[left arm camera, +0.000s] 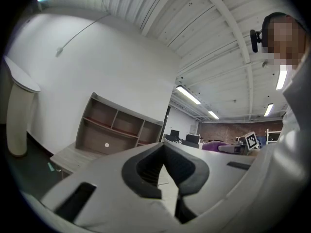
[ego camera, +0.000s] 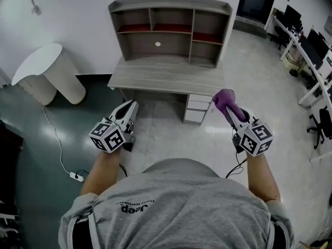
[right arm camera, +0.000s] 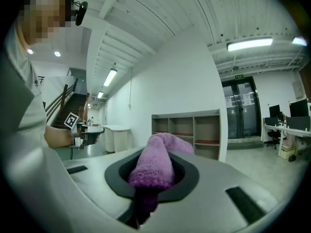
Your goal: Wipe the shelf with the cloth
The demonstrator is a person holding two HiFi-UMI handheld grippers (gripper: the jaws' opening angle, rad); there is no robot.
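right tongs (right arm camera: 151, 177) are clamping the purple cloth (right arm camera: 155, 160), clearest in the right gripper view | left tongs (left arm camera: 165, 152) are resting together, empty | head view alone is showing both hovering short of the desk (ego camera: 166, 78) | shelf (ego camera: 169, 31) is standing on it, against the wall | pale floor (ego camera: 259, 92) is stretching right of the desk

A grey wooden surface (ego camera: 166, 75) stands on the pale floor (ego camera: 259, 87), far ahead; a shelf (ego camera: 171, 5) with open compartments sits along its far edge.

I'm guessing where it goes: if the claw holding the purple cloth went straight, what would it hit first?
The right claw and its cloth would probably reach the shelf first; nothing shows between, depth unclear.
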